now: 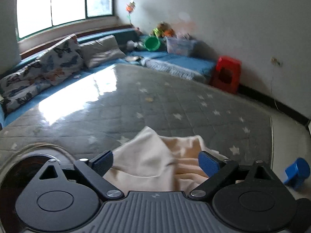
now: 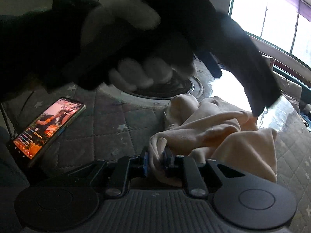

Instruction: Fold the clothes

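Daylight enters through the window [image 1: 64, 2], which is overexposed to plain white in both views. It throws a strong glare patch [image 1: 77, 97] across the glossy tabletop [image 1: 175, 101], washing out the quilted pattern there. The left wrist view is evenly bright; the toys [image 1: 161, 30] at the far wall are smeared by motion blur. The right wrist view is dim and backlit: a gloved hand [image 2: 116, 44] close to the lens is a blurred silhouette. The phone screen [image 2: 46, 128] glows. Fisheye distortion bends straight lines, and the corners are black.
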`<state>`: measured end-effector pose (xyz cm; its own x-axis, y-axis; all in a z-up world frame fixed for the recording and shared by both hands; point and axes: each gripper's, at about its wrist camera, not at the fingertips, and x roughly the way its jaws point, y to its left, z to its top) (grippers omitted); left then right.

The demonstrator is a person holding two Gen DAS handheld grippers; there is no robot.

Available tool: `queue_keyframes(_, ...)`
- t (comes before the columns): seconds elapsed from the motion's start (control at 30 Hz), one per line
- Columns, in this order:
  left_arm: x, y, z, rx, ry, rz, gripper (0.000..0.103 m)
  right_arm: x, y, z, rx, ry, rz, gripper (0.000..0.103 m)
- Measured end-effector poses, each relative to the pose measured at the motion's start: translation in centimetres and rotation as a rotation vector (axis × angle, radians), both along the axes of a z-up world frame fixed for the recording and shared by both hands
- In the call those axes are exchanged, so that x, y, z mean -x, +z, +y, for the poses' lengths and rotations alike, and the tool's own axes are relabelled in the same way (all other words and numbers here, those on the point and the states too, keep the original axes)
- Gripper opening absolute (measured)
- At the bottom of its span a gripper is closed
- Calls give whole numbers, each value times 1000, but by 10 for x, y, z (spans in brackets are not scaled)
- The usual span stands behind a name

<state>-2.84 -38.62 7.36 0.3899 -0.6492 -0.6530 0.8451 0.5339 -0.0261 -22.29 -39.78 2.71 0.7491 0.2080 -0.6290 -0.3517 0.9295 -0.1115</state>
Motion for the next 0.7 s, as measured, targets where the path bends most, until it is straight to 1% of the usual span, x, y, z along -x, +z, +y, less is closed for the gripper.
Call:
queue_keyframes(0.03, -1, -4, -6, -10, -4, 11, 91, 1, 1, -2, -5, -6, -2, 14)
queue_keyframes(0.07, -3, -9, -12, -21, -8, 23, 88, 2, 1, -2, -10, -11, -4, 14)
queue_keyframes(0.1, -3, -13, -15, -23, -6, 36, 80, 3, 1, -3, -12, -14, -4, 14)
queue_keyframes(0.13, -5, -16, -17, -24, -9, 52, 76, 4, 1, -4, -13, -16, -3, 14)
queue_keyframes(0.17, -6, -19, -19, -24, -21, 73, 63, 5, 1, -5, -13, -17, -3, 14)
queue_keyframes(0.2, -5, -22, -19, -24, -32, 87, 44, 7, 1, -6, -13, -18, -3, 14)
queue_keyframes(0.23, -5, -24, -19, -25, -43, 102, 37, 8, 0, -6, -13, -19, -4, 15)
queue_keyframes(0.3, -8, -27, -14, -21, -40, 119, 17, 10, 2, -10, -18, -21, -7, 15)
queue_keyframes(0.4, -13, -25, 1, 8, -21, 140, 9, 14, 10, -17, -59, -29, -16, 21)
queue_keyframes(0.5, -16, -16, 25, 45, 1, 130, 9, 20, 28, -32, -153, -49, -36, 21)
queue_keyframes(0.53, -17, -13, 33, 52, 8, 125, 9, 22, 36, -40, -197, -64, -48, 23)
queue_keyframes(0.57, -18, -10, 40, 59, 15, 120, 9, 23, 44, -49, -240, -87, -66, 26)
queue_keyframes(0.63, -20, -7, 52, 68, 23, 110, 9, 23, 56, -64, -276, -147, -113, 41)
queue_keyframes(0.7, -20, -5, 62, 70, 34, 101, 9, 17, 63, -82, -265, -241, -150, 43)
